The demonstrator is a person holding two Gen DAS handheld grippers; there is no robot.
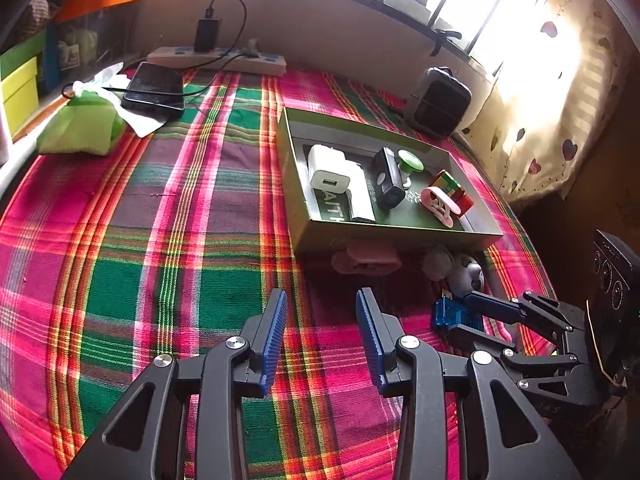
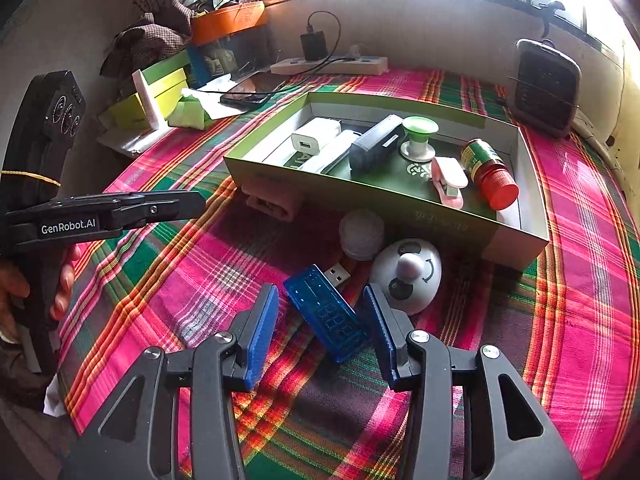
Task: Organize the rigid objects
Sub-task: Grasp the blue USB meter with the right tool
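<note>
The green box on the plaid-covered table already holds a white charger, black device, pink clip and red-capped bottle. Still outside, near its front wall: blue USB meter, white dome, pale cap, pink item. The right tool stands apart, straddling the meter without pressing it. The left tool is apart and empty.

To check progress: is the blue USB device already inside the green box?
No, the blue USB device lies on the cloth between the right tongs, outside the green box.
</note>
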